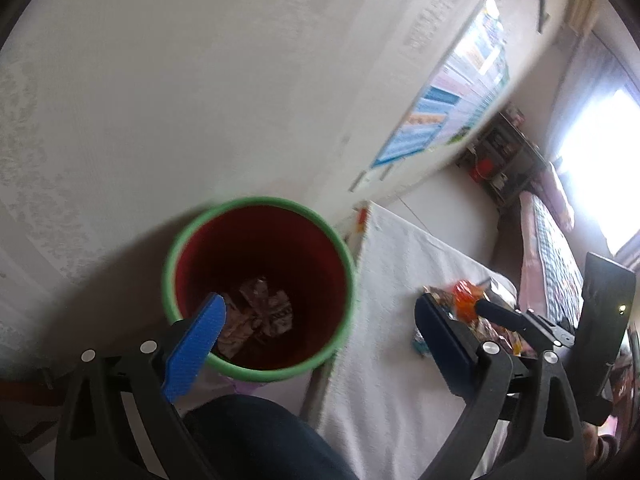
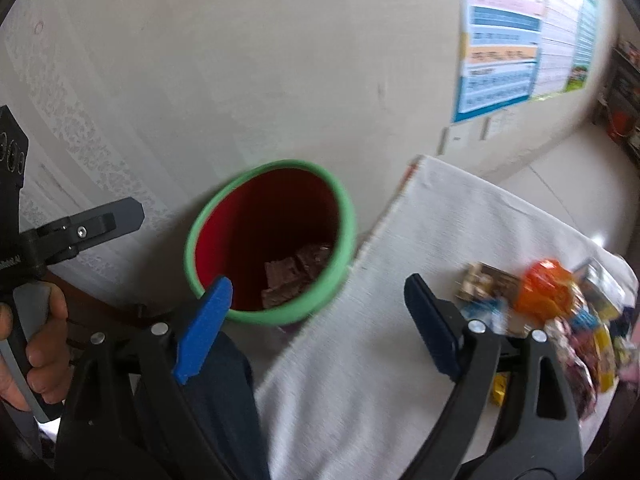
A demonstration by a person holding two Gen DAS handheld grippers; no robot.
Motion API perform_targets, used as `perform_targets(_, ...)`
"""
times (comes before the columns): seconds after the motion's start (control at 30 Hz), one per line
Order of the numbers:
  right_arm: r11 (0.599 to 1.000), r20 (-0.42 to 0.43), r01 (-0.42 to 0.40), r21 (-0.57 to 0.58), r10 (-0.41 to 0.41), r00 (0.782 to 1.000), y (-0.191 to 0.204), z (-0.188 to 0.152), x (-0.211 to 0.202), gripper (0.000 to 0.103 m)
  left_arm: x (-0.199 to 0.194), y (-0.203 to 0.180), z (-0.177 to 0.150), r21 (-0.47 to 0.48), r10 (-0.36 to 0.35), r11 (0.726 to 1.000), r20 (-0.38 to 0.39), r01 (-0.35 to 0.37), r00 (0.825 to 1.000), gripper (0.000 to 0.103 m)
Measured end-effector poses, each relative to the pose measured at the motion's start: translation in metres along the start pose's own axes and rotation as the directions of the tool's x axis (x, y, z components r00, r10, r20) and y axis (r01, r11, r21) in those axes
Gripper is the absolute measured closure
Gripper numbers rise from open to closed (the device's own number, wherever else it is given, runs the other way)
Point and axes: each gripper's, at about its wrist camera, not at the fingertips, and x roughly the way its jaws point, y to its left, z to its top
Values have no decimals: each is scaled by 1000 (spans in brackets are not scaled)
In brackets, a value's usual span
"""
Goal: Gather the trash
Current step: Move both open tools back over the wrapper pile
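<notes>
Bin (image 1: 168, 280) sits centre frame, green-rimmed, red inside, crumpled brownish wrappers (image 1: 260, 312) at the bottom. Left gripper (image 1: 320, 320) spread wide, nothing between its fingers; right gripper (image 2: 318, 300) likewise apart and empty. More bright wrappers (image 2: 560, 312) heaped lower right on the white tablecloth (image 2: 380, 360).

I'm working in a lived-in home room — pale patterned wallpaper (image 1: 60, 160), a colourful chart poster (image 2: 520, 36) on the wall, a cluttered shelf unit (image 1: 504, 152) by a bright window (image 1: 600, 160), and a low table under a white cloth (image 2: 400, 320).
</notes>
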Motion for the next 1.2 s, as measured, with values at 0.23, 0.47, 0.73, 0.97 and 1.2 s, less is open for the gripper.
perform_targets(0.23, 993, 22, 74, 92, -76, 997, -53, -27, -35, 15, 21, -64, -16, 89, -68, 993, -49, 72, 996, 11)
perform_targets(0.47, 977, 38, 128, 172, -136, 990, -96, -56, -63, 15, 37, -114, -30, 157, -114, 979, -97, 128, 989, 11)
perform_targets(0.73, 942, 24, 202, 268, -216, 976, -151, -101, -92, 15, 58, -159, -51, 203, -143, 964, -157, 173, 977, 11)
perform_targets(0.97, 900, -6, 270, 342, -285, 959, -196, -137, -109, 15, 81, -193, -69, 262, -139, 945, -214, 194, 967, 11)
perform_targets(1.2, 876, -34, 302, 376, -312, 949, -223, -157, -110, 15, 102, -206, -84, 309, -104, 933, -266, 187, 958, 11)
